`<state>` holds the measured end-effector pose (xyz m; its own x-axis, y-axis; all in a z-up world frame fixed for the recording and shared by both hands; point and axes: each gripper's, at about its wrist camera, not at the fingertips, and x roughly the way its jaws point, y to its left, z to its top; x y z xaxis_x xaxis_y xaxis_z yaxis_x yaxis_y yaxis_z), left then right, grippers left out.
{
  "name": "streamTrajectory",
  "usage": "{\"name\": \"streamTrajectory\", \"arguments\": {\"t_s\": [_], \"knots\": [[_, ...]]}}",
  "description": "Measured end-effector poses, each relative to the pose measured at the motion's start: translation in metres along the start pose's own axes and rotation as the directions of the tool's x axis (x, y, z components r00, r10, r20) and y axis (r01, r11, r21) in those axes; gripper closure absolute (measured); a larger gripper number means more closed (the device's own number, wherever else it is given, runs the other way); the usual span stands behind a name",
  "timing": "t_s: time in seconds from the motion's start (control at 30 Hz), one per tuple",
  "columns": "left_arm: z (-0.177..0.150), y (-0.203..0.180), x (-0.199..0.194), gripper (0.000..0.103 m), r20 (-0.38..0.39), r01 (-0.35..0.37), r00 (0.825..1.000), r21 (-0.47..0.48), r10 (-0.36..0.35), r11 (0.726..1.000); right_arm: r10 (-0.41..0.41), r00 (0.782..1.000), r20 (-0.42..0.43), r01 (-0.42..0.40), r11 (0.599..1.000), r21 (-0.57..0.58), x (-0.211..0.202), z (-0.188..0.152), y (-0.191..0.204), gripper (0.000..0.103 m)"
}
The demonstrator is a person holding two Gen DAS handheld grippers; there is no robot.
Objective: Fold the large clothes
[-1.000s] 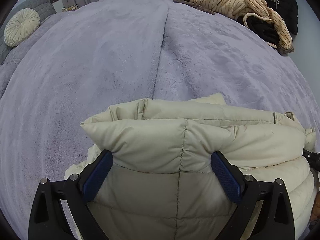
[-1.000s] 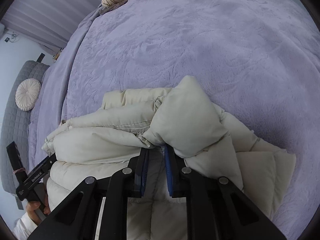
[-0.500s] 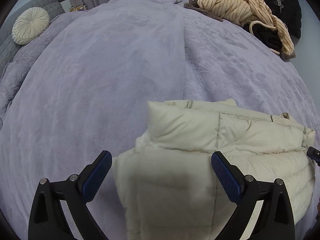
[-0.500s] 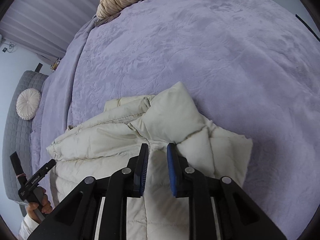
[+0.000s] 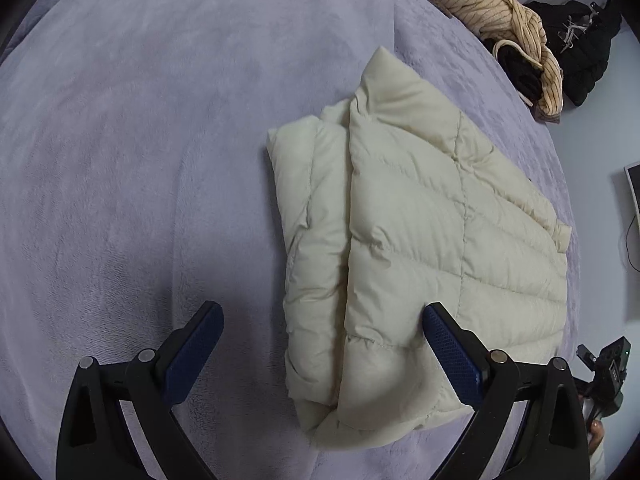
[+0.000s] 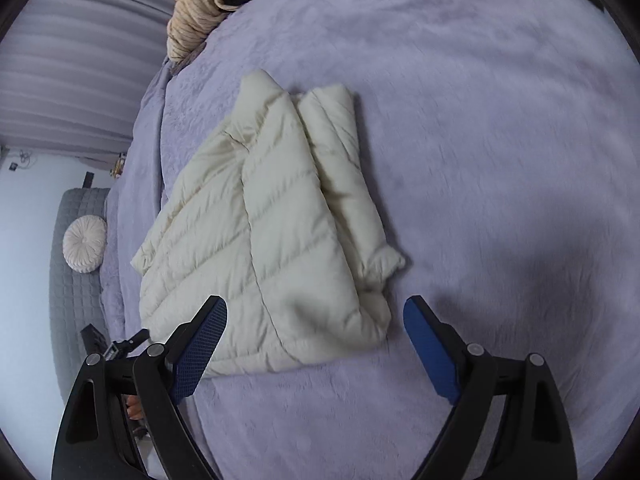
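Lilac plush bedding (image 5: 140, 160) fills both of your wrist views, soft and faintly creased, with your grippers' shadows falling dark on it near the bottom of each frame. On it lies the cream jacket (image 5: 420, 240), folded into a thick quilted bundle, with one narrower padded fold lying along its side and a rounded corner sticking up at the far end.

Your left gripper (image 5: 322, 350) has its jaws spread wide and holds nothing. Its left pad is over bare bedding; its right pad (image 5: 452, 356) overlaps the jacket's near corner in the view, though you cannot tell from this angle whether it touches the fabric or hangs just above it.

Your right gripper (image 6: 316, 346) has its jaws opening, and they already stand wide. The jacket's (image 6: 260, 232) near edge lies between and beyond the pads, but neither pad presses on it: the left pad (image 6: 202, 350) sits in front of the near hem, the right one over bare bedding just beside the bundle.

At the bed's far edge, well apart from the jacket, a tan striped garment (image 5: 492, 24) lies heaped with a black garment (image 5: 580, 52) beside it. From the right wrist you can also see a pale round cushion (image 6: 85, 244) on a grey quilted seat (image 6: 72, 300) beside the bed, and pleated curtains (image 6: 80, 60) behind. Each camera catches the other gripper's black body at the frame edge, with a bit of your hand (image 6: 134, 400) on it.
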<state>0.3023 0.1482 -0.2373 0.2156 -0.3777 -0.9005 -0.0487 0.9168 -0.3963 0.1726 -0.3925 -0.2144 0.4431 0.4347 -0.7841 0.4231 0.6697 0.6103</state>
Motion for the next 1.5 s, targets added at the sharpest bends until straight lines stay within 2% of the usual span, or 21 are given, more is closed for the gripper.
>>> {"name": "streamTrajectory", "arguments": {"t_s": [0.13, 0.23, 0.3, 0.5, 0.53, 0.57, 0.6, 0.63, 0.67, 0.7, 0.73, 0.77, 0.97, 1.2, 1.5], "knots": [[-0.002, -0.005, 0.014, 0.003, -0.019, 0.042, 0.999, -0.013, -0.042, 0.999, 0.048, 0.998, -0.035, -0.045, 0.996, 0.072, 0.020, -0.019, -0.016, 0.011], [0.002, -0.010, 0.027, 0.003, -0.042, 0.066, 0.997, -0.019, -0.067, 0.998, 0.141, 0.989, -0.036, -0.135, 0.981, 0.139, 0.040, -0.021, -0.019, 0.011], [0.006, -0.014, 0.034, 0.003, -0.048, 0.068, 0.996, -0.019, -0.069, 0.997, 0.186, 0.982, -0.027, -0.178, 0.969, 0.174, 0.053, -0.020, -0.019, 0.011], [0.008, -0.023, 0.038, 0.004, -0.023, 0.047, 0.999, -0.008, -0.047, 0.999, 0.247, 0.969, 0.003, -0.241, 0.942, 0.235, 0.083, -0.018, -0.015, 0.011], [0.007, -0.025, 0.036, 0.016, -0.011, 0.046, 0.999, 0.003, -0.046, 0.999, 0.252, 0.968, 0.008, -0.246, 0.938, 0.243, 0.085, -0.017, -0.014, 0.011], [0.006, -0.027, 0.034, 0.035, -0.007, 0.062, 0.998, 0.014, -0.062, 0.998, 0.259, 0.966, 0.014, -0.255, 0.934, 0.252, 0.087, -0.017, -0.014, 0.013], [0.006, -0.030, 0.031, 0.042, -0.003, 0.070, 0.998, 0.024, -0.070, 0.997, 0.277, 0.961, 0.020, -0.273, 0.926, 0.260, 0.087, -0.017, -0.014, 0.025], [0.005, -0.034, 0.027, 0.055, 0.008, 0.070, 0.998, 0.042, -0.070, 0.997, 0.291, 0.957, 0.020, -0.285, 0.920, 0.270, 0.087, -0.017, -0.017, 0.049], [0.004, -0.038, 0.022, 0.067, 0.017, 0.075, 0.997, 0.069, -0.077, 0.995, 0.308, 0.951, 0.019, -0.301, 0.912, 0.279, 0.088, -0.018, -0.018, 0.062], [0.003, -0.042, 0.017, 0.071, 0.024, 0.077, 0.997, 0.095, -0.080, 0.993, 0.332, 0.943, 0.024, -0.325, 0.902, 0.283, 0.087, -0.018, -0.019, 0.072], [0.003, -0.046, 0.012, 0.075, 0.031, 0.075, 0.996, 0.120, -0.079, 0.990, 0.338, 0.940, 0.033, -0.334, 0.902, 0.274, 0.083, -0.019, -0.018, 0.078], [0.003, -0.049, 0.008, 0.077, 0.037, 0.072, 0.996, 0.143, -0.078, 0.987, 0.334, 0.942, 0.035, -0.332, 0.908, 0.257, 0.080, -0.020, -0.015, 0.080], [-0.005, -0.048, -0.017, 0.077, 0.038, 0.092, 0.994, 0.175, -0.100, 0.980, 0.350, 0.936, 0.039, -0.349, 0.907, 0.237, 0.061, -0.029, -0.012, 0.082], [-0.046, -0.040, -0.031, 0.077, 0.003, 0.058, 0.998, 0.195, -0.060, 0.979, 0.323, 0.946, 0.003, -0.314, 0.919, 0.240, 0.043, -0.052, -0.014, 0.082], [-0.092, -0.028, -0.032, 0.077, -0.029, 0.008, 1.000, 0.165, -0.003, 0.986, 0.270, 0.962, -0.039, -0.249, 0.927, 0.280, 0.032, -0.082, -0.021, 0.082]]}}
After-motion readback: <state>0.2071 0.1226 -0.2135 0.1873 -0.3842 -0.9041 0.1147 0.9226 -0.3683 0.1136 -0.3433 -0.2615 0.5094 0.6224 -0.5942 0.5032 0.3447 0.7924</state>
